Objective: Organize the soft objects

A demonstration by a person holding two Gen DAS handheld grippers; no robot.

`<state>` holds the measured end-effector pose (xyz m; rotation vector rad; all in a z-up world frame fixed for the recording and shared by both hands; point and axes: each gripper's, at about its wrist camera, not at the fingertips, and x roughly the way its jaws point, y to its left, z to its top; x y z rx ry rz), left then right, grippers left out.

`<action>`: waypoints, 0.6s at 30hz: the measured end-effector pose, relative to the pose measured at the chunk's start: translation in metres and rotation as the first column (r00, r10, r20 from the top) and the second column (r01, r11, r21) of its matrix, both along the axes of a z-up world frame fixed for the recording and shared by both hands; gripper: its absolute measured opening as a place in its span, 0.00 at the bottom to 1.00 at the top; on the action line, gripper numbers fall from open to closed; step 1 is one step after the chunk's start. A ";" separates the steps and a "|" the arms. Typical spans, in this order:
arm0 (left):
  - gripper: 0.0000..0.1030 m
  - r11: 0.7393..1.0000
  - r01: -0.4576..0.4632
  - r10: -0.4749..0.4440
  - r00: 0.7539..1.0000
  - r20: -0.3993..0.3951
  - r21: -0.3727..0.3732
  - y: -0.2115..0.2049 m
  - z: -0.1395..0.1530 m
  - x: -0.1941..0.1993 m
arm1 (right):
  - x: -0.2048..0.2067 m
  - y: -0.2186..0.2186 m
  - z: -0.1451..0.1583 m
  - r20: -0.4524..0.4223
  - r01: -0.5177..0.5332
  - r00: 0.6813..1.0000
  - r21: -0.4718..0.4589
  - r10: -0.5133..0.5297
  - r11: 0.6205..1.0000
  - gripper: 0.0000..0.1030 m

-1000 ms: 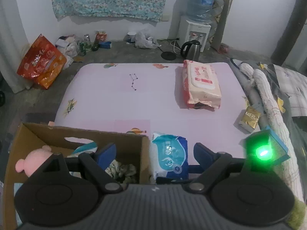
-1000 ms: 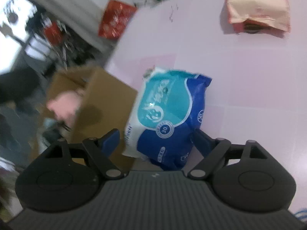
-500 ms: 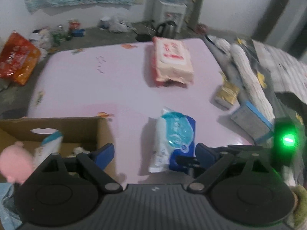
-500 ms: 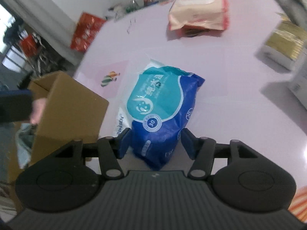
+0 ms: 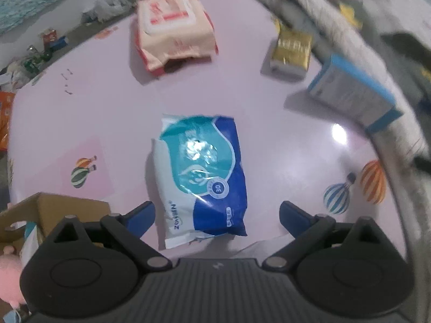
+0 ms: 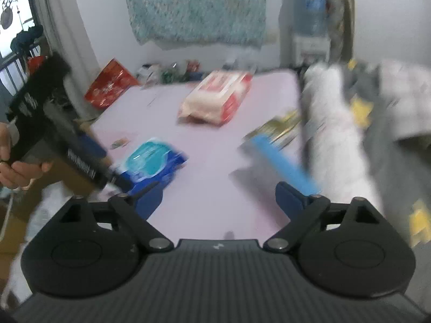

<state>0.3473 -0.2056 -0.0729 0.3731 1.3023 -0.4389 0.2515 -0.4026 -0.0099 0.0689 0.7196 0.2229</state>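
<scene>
A blue and teal wipes pack [image 5: 202, 172] lies flat on the pink table [image 5: 107, 113]. My left gripper [image 5: 216, 215] is open and hovers just above its near end, jaws either side. The pack also shows in the right wrist view [image 6: 152, 162]. My right gripper [image 6: 218, 196] is open and empty, raised off the table to the right of the pack. A pink and red wipes pack [image 5: 175, 29] lies at the far side of the table [image 6: 215, 97]. A cardboard box [image 5: 54, 210] with a pink plush toy [image 5: 10, 271] stands at the near left.
A gold packet [image 5: 292, 51] and a blue-edged box [image 5: 353, 91] lie at the table's right edge beside a white fluffy blanket [image 6: 339, 129]. The left gripper's body and the hand holding it [image 6: 16, 169] fill the left of the right wrist view.
My right gripper, closed around the blue pack half a second ago, has opened and pulled up and away to the right. My left gripper has moved over the pack.
</scene>
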 end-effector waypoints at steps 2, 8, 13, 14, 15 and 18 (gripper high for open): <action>0.97 0.999 0.022 -0.022 1.000 -0.007 0.036 -0.008 -0.010 0.002 | 0.008 -0.015 0.001 0.027 0.006 1.000 -0.025 -0.005 1.000 0.96; 1.00 0.992 0.033 -0.033 0.999 0.001 0.122 -0.022 -0.029 0.010 | 0.053 -0.035 -0.022 0.002 0.000 1.000 -0.095 0.000 0.995 0.97; 1.00 0.989 0.026 -0.027 1.000 0.008 0.149 -0.026 -0.036 0.016 | 0.088 -0.029 -0.047 -0.081 -0.056 0.996 -0.119 0.046 0.991 0.91; 1.00 0.988 0.021 -0.023 1.000 0.007 0.152 -0.026 -0.037 0.018 | 0.093 -0.027 -0.052 -0.112 -0.062 0.993 -0.124 0.048 0.990 0.80; 1.00 0.988 0.013 -0.014 1.000 0.003 0.153 -0.025 -0.038 0.020 | 0.096 -0.025 -0.057 -0.144 -0.062 0.989 -0.130 0.043 0.990 0.62; 0.99 0.986 -0.004 0.005 1.000 -0.003 0.164 -0.025 -0.042 0.024 | 0.094 -0.025 -0.068 -0.190 -0.046 0.982 -0.133 0.020 0.990 0.23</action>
